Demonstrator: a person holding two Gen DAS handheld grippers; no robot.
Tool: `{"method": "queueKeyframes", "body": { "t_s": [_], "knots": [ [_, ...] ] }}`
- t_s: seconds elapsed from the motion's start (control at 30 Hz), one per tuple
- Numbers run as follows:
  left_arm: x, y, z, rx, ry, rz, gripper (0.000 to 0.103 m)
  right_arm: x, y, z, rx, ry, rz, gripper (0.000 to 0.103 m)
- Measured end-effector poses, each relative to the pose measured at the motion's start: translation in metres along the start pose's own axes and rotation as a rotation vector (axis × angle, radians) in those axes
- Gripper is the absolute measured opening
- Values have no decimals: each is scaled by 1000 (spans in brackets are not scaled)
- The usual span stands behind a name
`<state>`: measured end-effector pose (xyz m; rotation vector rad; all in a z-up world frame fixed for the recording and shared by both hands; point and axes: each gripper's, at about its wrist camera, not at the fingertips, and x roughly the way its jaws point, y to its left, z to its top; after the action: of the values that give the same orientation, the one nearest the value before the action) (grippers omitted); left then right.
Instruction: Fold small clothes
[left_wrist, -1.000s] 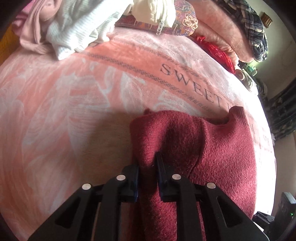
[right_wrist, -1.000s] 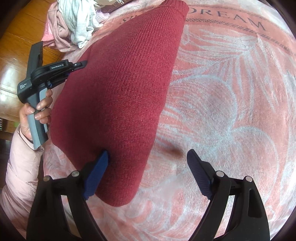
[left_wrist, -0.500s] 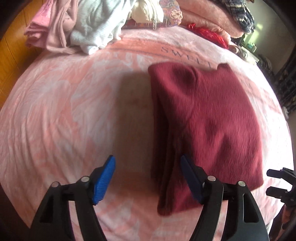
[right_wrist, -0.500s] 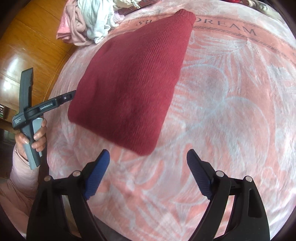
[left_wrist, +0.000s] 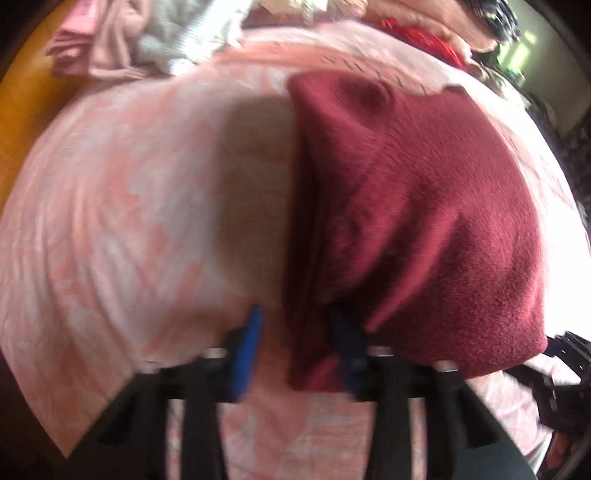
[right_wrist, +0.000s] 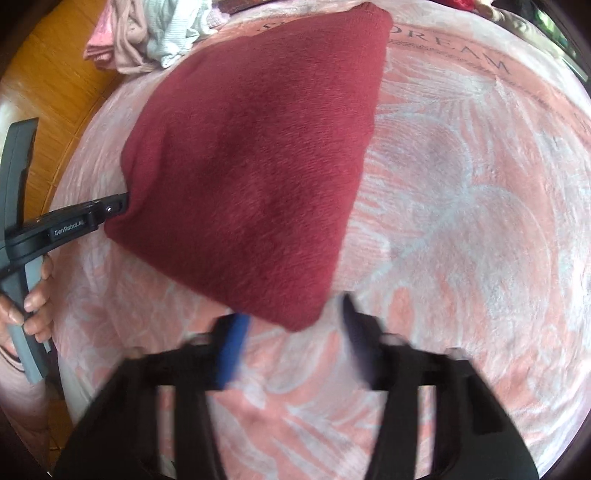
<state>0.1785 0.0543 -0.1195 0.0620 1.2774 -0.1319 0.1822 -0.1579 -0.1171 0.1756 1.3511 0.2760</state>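
Observation:
A folded dark red knit sweater (left_wrist: 413, 221) lies on the pink blanket (left_wrist: 129, 221); it also shows in the right wrist view (right_wrist: 251, 173). My left gripper (left_wrist: 295, 332) is partly open, its jaws either side of the sweater's near left edge, blurred by motion. In the right wrist view the left gripper (right_wrist: 110, 206) touches the sweater's left corner. My right gripper (right_wrist: 291, 328) is partly open, its jaws astride the sweater's near corner, not clamped on it.
A heap of pink and white clothes (left_wrist: 147, 40) lies at the far left of the bed, also in the right wrist view (right_wrist: 155, 33). Red and plaid items (left_wrist: 436, 40) sit at the far right. Wooden floor (right_wrist: 48, 77) lies left of the bed.
Both grippers were wide open and back from the sweater; they have moved in to its near edge and their jaws have narrowed. The left had let go of the sweater before that.

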Motion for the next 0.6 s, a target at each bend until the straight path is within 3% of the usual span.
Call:
{"method": "queueKeyframes", "body": {
  "t_s": [0.07,0.23,0.33,0.4,0.5,0.57,0.6],
  "knots": [
    [-1,-8,4,38,-7,42,12,-4,-10,1,37,7,71,14],
    [4,-6,7,53,-5,64,12,-8,-21,-12,35,24,59,1],
    [14,-6,3,63,-14,80,13,11,-38,-20,82,68,13,0],
    [16,-2,3,45,-22,73,15,7,-46,-23,108,33,79,0],
    [9,7,2,14,-26,33,21,-15,-51,-22,110,-7,80,0],
    [2,12,3,-12,-30,20,38,-35,-53,-17,110,-41,90,8],
    [-5,17,3,-30,-33,6,40,-47,-53,-11,107,-60,102,13]
  ]
}}
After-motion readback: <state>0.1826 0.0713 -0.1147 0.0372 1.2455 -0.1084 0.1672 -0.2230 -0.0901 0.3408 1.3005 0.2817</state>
